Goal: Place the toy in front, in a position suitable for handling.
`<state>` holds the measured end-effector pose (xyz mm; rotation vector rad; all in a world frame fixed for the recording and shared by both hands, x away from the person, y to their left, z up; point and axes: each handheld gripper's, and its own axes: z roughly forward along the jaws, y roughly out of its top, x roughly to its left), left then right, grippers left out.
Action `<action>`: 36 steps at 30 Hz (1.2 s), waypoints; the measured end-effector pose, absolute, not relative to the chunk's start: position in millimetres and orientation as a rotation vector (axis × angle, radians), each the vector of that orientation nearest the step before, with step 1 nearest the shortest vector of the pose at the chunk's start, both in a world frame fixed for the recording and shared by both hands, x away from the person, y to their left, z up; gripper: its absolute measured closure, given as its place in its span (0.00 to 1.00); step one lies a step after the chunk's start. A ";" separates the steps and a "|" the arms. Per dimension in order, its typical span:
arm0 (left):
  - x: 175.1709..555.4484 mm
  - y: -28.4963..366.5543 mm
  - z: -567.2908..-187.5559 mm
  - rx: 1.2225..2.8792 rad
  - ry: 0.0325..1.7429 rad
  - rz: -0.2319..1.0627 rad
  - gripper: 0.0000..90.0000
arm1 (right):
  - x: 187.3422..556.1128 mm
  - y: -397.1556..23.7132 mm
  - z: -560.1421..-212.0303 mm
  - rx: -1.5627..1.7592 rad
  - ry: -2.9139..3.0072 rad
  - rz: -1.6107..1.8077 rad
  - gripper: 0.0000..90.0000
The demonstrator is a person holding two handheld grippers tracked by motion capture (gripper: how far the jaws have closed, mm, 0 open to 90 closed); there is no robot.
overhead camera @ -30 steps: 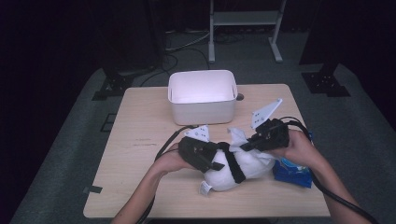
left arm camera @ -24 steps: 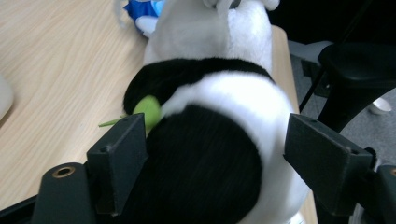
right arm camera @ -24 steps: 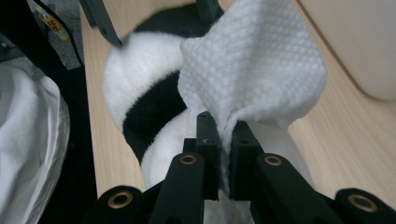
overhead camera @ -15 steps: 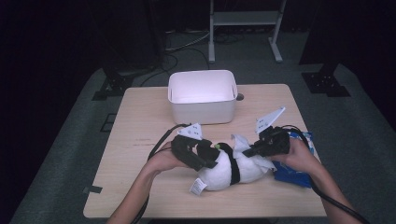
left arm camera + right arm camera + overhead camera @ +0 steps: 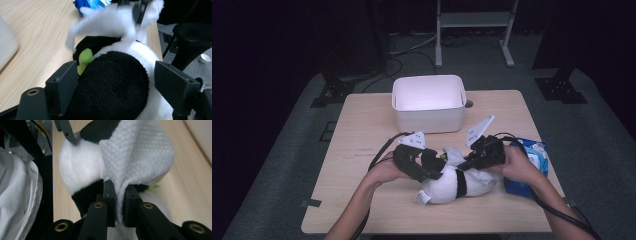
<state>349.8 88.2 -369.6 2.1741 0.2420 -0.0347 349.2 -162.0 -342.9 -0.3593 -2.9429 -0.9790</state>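
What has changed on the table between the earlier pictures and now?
The black-and-white plush panda has been lowered toward the person. The right gripper has come down with it, shut on a white textured wipe. The white plastic bin and blue wipe packet stayed put.

A white rectangular bin (image 5: pixel 428 104) stands at the far middle of the pale wooden surface (image 5: pixel 362 130), while a blue packet (image 5: pixel 532 165) lies near its right edge, above grey carpet (image 5: pixel 287 165).
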 end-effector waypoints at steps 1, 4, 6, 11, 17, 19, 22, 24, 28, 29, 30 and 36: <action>349.4 88.2 -369.5 2.181 0.241 -0.032 0.22 | 349.8 -156.5 -346.1 -0.343 -2.944 -0.964 0.91; 348.8 92.8 -369.4 2.168 0.255 -0.030 0.22 | 352.2 -152.7 -348.6 -0.342 -2.946 -0.952 0.92; 347.7 96.0 -368.8 2.151 0.254 -0.032 0.22 | 353.3 -156.1 -350.0 -0.353 -2.949 -0.951 0.92; 341.7 100.1 -365.3 2.145 0.240 -0.014 0.21 | 351.8 -161.5 -351.9 -0.366 -2.938 -0.961 0.92; 339.8 106.8 -365.5 2.133 0.252 -0.011 0.21 | 352.4 -162.7 -352.4 -0.368 -2.940 -0.960 0.92; 339.8 109.3 -365.2 2.132 0.255 -0.007 0.21 | 353.0 -165.2 -352.8 -0.378 -2.936 -0.961 0.92; 339.7 113.5 -367.0 2.125 0.267 -0.010 0.21 | 354.2 -170.0 -353.5 -0.402 -2.933 -0.974 0.92; 339.5 115.6 -369.7 2.126 0.269 -0.016 0.21 | 355.3 -172.6 -353.5 -0.411 -2.932 -0.979 0.92; 339.9 116.5 -380.1 2.143 0.291 -0.041 0.21 | 355.7 -173.4 -353.1 -0.416 -2.936 -0.975 0.92; 340.8 116.5 -382.9 2.148 0.290 -0.042 0.20 | 355.4 -173.2 -353.0 -0.417 -2.936 -0.975 0.92; 341.3 116.4 -385.4 2.146 0.300 -0.051 0.20 | 355.3 -173.3 -353.0 -0.417 -2.937 -0.975 0.92; 342.9 117.1 -397.1 2.139 0.308 -0.076 0.20 | 356.0 -176.8 -353.7 -0.433 -2.932 -0.991 0.92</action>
